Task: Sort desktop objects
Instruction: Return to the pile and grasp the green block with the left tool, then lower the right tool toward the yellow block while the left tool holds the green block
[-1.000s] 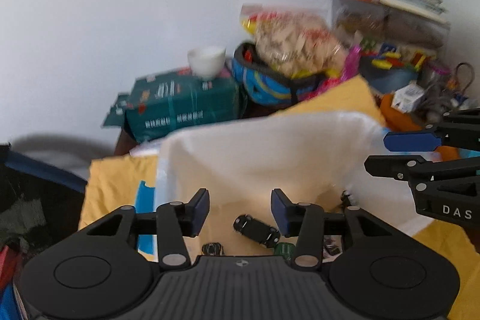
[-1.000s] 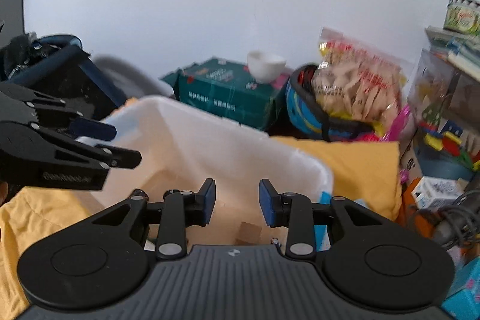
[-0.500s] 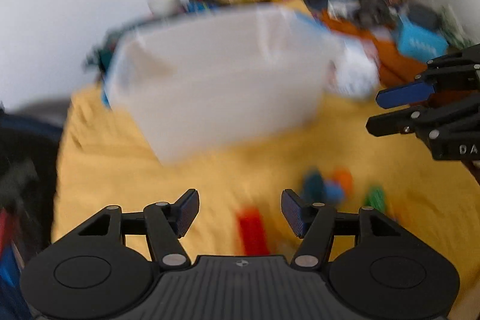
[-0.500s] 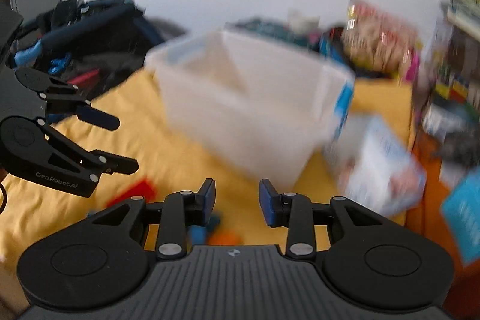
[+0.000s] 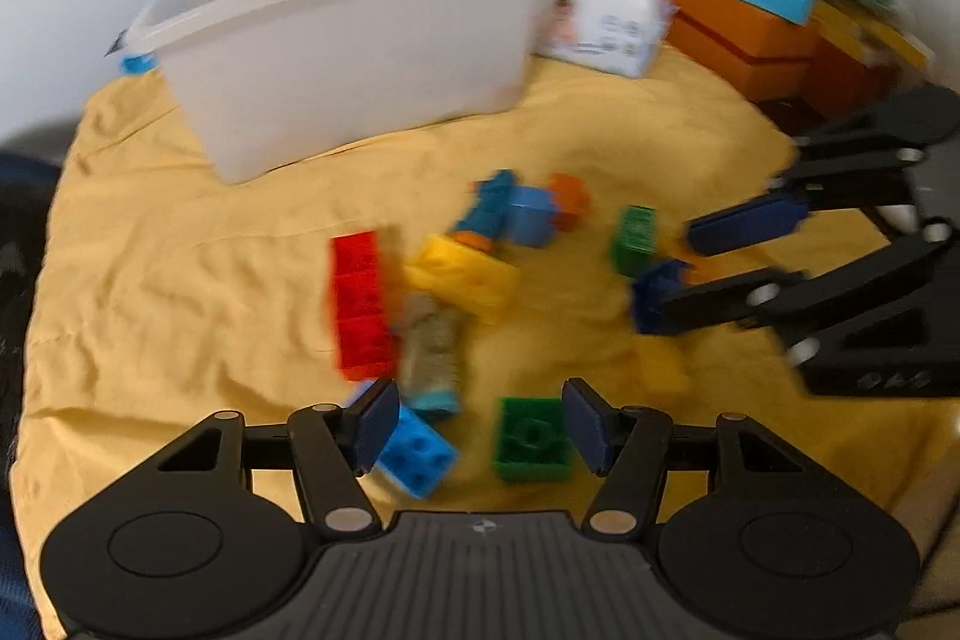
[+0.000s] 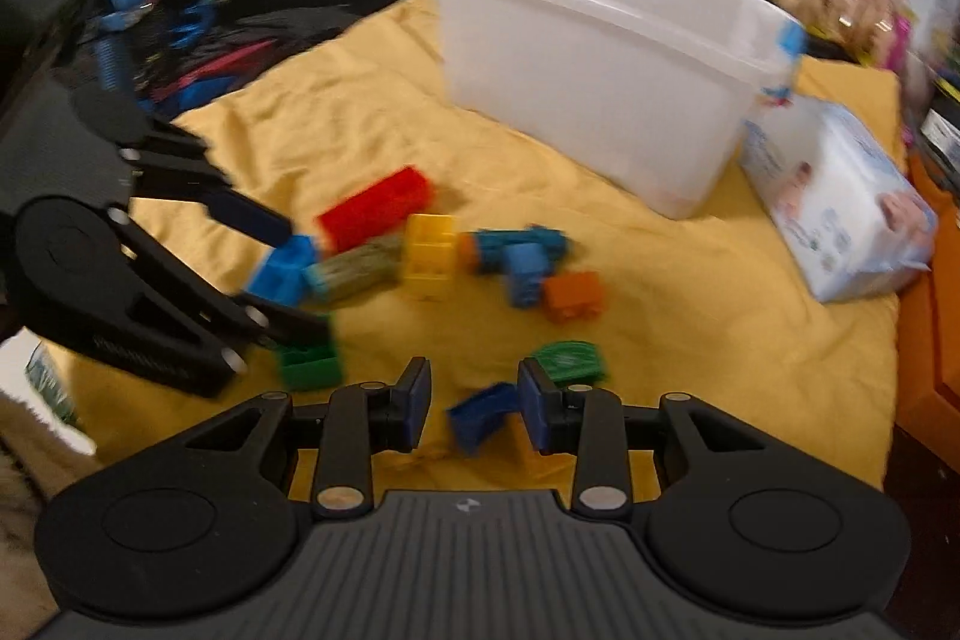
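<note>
Left tool [image 5: 480, 424] and right tool [image 6: 474, 409], both with fingers apart and empty, hover over bricks scattered near the white bin [image 5: 360, 34].

Left wrist view: blocks scattered on yellow cloth [image 5: 180, 292], blurred.
Left gripper [image 5: 480, 424] jaws apart above green block [image 5: 531, 439] and blue block [image 5: 417, 454]. Red block [image 5: 360, 304] beside yellow block [image 5: 465, 274]. White bin [image 5: 354, 40] behind. Right gripper [image 5: 702, 268] open, at right.
</note>
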`<state>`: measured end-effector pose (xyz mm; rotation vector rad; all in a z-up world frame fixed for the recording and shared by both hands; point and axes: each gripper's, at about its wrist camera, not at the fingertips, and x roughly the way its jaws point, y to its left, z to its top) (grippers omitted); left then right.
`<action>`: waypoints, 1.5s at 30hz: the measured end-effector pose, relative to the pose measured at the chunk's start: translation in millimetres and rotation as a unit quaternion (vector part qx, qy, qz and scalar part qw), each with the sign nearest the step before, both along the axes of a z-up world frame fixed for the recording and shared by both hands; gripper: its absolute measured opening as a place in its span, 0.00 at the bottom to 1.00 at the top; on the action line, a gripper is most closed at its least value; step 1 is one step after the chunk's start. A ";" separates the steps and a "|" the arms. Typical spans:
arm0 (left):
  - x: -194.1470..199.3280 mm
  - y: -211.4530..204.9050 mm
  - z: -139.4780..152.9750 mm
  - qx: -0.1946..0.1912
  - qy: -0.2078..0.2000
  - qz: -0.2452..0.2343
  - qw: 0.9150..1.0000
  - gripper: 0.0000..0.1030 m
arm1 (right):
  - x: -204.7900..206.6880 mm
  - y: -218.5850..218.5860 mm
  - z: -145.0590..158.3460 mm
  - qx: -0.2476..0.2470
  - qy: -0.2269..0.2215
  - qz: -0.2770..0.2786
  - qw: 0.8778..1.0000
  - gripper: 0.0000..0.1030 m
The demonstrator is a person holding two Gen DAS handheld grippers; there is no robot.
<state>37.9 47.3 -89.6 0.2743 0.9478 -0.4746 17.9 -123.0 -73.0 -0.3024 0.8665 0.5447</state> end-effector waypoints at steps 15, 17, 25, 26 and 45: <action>-12.1 -14.1 -27.2 -0.047 0.067 0.000 0.997 0.33 | -5.3 -32.0 -18.5 -0.010 0.016 -0.048 0.999 0.29; -15.6 -14.3 -25.6 -0.043 0.063 0.003 0.997 0.33 | -12.4 -32.7 -12.2 0.013 0.018 -0.018 1.000 0.31; -16.3 -0.4 -29.3 -0.025 0.064 0.030 0.997 0.33 | -19.7 3.7 -18.9 -0.001 0.022 0.071 0.997 0.37; -16.1 0.1 -30.2 -0.026 0.067 0.029 0.997 0.33 | -16.5 5.6 -23.3 -0.008 0.025 0.067 0.997 0.37; -2.9 8.4 18.3 -0.041 -0.010 0.032 0.999 0.33 | -3.7 5.1 -7.5 -0.015 0.012 0.016 1.000 0.27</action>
